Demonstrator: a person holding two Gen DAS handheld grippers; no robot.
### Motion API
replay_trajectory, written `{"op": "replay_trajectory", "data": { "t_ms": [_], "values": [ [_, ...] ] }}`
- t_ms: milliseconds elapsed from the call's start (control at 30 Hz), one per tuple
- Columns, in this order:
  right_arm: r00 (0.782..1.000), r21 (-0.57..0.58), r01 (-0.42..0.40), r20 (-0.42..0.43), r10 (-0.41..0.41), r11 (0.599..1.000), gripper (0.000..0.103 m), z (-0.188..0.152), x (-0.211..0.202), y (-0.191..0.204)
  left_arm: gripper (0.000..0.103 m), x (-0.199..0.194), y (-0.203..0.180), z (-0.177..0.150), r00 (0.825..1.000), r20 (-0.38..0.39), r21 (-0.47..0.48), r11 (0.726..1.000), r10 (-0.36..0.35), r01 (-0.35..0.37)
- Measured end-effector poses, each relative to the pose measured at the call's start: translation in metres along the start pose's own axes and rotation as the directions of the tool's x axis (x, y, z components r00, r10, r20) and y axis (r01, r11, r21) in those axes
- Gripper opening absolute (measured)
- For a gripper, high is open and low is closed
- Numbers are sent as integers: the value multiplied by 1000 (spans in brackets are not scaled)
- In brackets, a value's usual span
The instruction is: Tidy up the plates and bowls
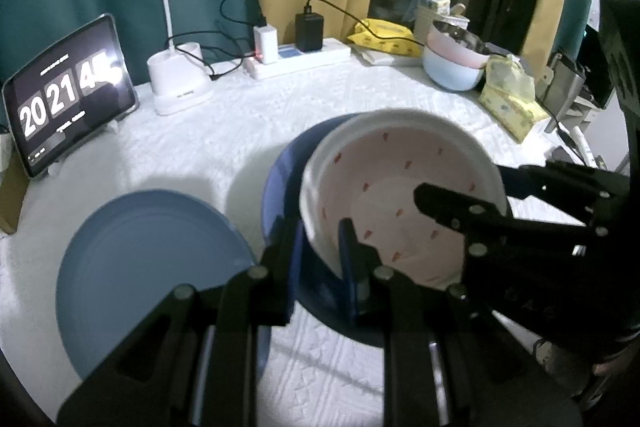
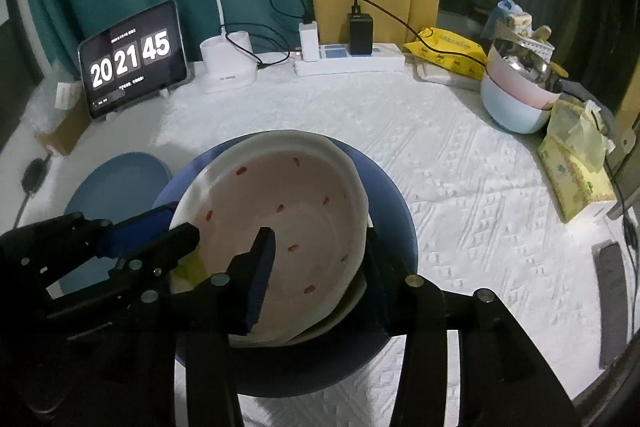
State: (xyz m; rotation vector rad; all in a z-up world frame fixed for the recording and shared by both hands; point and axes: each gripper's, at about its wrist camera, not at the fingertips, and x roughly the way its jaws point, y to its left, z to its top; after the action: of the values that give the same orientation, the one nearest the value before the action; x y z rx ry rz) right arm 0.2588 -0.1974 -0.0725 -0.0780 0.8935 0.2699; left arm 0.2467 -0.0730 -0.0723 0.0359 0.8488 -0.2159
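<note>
The white bowl with red specks is seen lying tilted inside the dark blue bowl, which rests near the middle of the table, on its white cloth. Just beside it, toward the left edge of the table, a light blue plate lies flat.

The left hand-held gripper is clenched on the near-left rim of the white bowl, one finger outside the wall and one inside. The right hand-held gripper straddles the bowl's near-right rim with its jaws parted; one finger stands over the bowl's inside, away from the wall, and the other is seen outside the rim, so this side is judged to be released.

The relation that matters is that the bowl lies straight ahead of both hand-held grippers and slightly below them, with only the left one holding. Being round, the bowl has no long axis; its tilt is toward the far right. Seating it level is judged to fall to the left hand.
</note>
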Motion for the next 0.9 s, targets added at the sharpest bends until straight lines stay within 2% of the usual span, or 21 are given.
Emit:
{"op": "replay_trajectory", "data": {
  "t_ms": [100, 333, 633, 900],
  "values": [
    [999, -18, 54, 4, -54, 998, 53, 0, -1, 1, 19, 0, 0, 1, 1000, 3, -1, 1000, 1, -1],
    [999, -31, 47, 6, -47, 998, 53, 2, -5, 0, 20, -8, 4, 2, 1000, 19, -15, 1000, -11, 12],
    [998, -29, 35, 48, -33, 999, 53, 3, -20, -2, 20, -21, 12, 8, 998, 54, -32, 999, 22, -20],
    [997, -3, 29, 77, -29, 1000, 53, 3, -28, -23, 29, -13, 25, 4, 998, 34, -74, 996, 53, -50]
  ]
}}
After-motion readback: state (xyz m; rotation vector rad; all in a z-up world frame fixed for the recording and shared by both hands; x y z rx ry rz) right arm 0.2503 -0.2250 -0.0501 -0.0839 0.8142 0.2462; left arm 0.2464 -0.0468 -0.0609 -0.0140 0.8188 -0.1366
